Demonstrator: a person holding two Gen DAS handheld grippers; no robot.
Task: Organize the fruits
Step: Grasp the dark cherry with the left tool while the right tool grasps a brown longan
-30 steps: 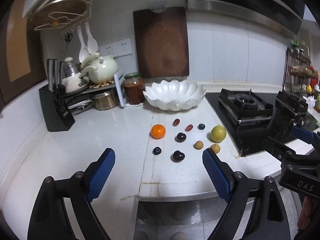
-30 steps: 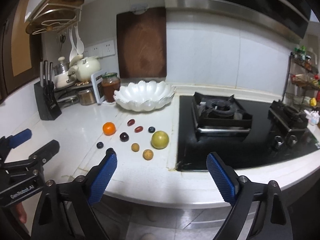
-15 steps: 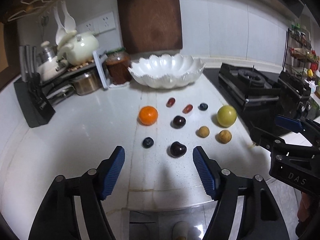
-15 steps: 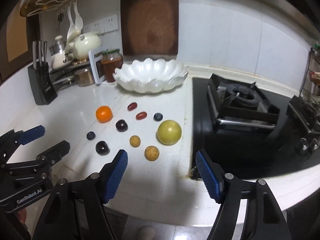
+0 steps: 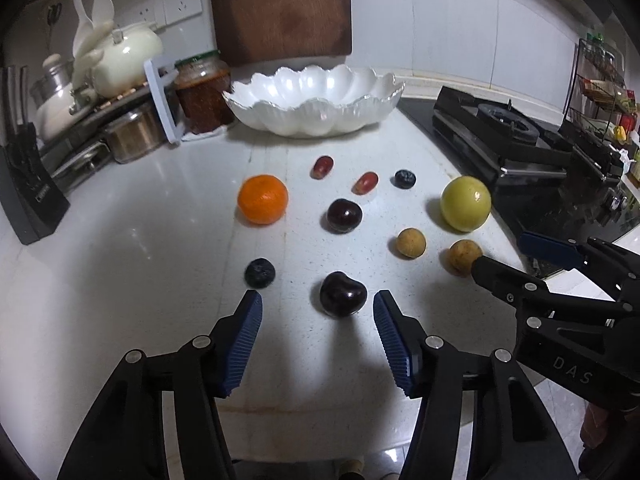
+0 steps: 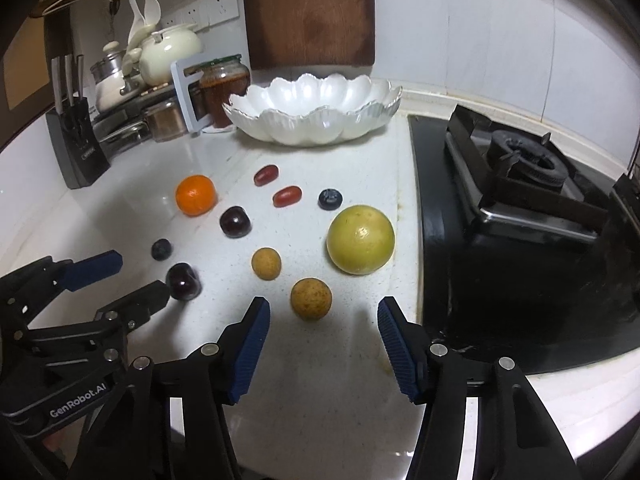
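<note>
Both tongs tilt steeply down toward the near edge of the white counter [image 5: 120,280], side by side, the left one to the left of the right.

The left gripper [image 5: 318,308] has its blue ribbed pads parted and its jaws are closing; the near dark cherry [image 5: 343,294] sits on the counter just ahead of the tips and between their lines, but neither pad touches it, so nothing is held. A blueberry [image 5: 260,273] lies just beyond the left pad.

The right gripper [image 6: 323,312] is in the same attitude, jaws closing with a gap on both sides of the near brown longan [image 6: 311,298], which rests untouched on the counter just ahead of the tips.

The other fruits lie loose farther in: a tangerine [image 5: 263,205] at left, a second dark cherry [image 5: 344,216] in the middle, two red grapes [image 5: 322,167] and another blueberry [image 5: 405,179] beyond it, a second longan [image 5: 411,243], and a yellow-green round fruit [image 6: 360,239] nearest the black gas stove [image 6: 520,184]. The white scalloped bowl [image 5: 316,98] stands at the far side, with no fruit seen in it.

The left tongs' body reads "GenRobot.AI" in the right wrist view; the right tongs' body reads "DAS" in the left wrist view.
</note>
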